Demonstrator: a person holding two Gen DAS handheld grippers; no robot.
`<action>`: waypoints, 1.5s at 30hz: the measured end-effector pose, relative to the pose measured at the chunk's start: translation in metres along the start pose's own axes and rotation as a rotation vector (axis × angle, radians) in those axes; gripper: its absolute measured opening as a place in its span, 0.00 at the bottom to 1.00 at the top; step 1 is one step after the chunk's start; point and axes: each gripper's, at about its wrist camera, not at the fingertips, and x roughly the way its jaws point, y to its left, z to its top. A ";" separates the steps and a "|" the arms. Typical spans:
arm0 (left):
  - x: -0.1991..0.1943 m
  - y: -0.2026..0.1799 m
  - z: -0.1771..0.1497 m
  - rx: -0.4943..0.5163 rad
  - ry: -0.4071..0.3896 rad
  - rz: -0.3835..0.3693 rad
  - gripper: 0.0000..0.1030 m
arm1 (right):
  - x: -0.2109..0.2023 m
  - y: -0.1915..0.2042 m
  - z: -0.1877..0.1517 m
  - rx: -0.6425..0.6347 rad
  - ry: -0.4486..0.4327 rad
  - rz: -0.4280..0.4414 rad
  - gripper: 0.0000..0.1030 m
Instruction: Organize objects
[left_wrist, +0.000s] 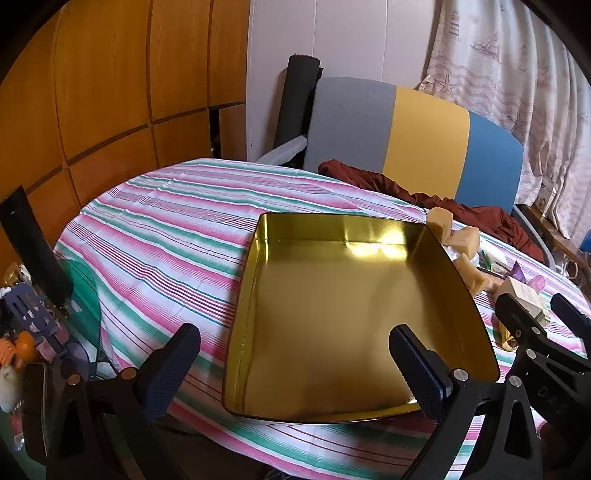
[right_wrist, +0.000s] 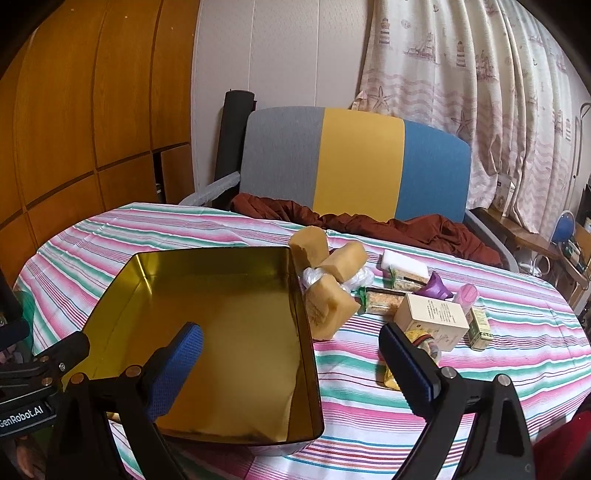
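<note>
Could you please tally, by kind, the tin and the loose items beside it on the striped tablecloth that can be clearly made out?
Gold tin, nothing inside: 1
Tan blocks by the tin's right wall: 3
Cardboard boxes (cream box, small green box): 2
White block: 1
Purple item: 1
Total: 8, leaving out smaller packets too jumbled to count.

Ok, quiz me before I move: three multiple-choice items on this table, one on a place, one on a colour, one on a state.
1. The yellow sponge blocks lie where, seen from the right wrist?
A. Inside the tin
B. Right of the tin
C. On the chair

2. The inside of the rectangular metal tin is:
A. Gold
B. Red
C. Black

3. The right gripper is:
A. Shut on a sponge
B. Shut on the tin's rim
C. Open, empty

Key: B, they sit on the striped tablecloth against the tin's right wall; A, its walls shine gold; C, nothing touches the blue pads.
</note>
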 end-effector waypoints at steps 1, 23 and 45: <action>0.001 0.000 0.000 -0.001 0.004 -0.004 1.00 | 0.001 -0.001 0.000 0.001 0.002 0.000 0.95; 0.004 -0.042 0.013 0.138 0.011 -0.218 1.00 | 0.002 -0.078 -0.016 0.113 0.034 -0.103 0.95; 0.095 -0.225 0.063 0.626 0.215 -0.462 1.00 | -0.001 -0.198 -0.042 0.308 0.159 -0.230 0.95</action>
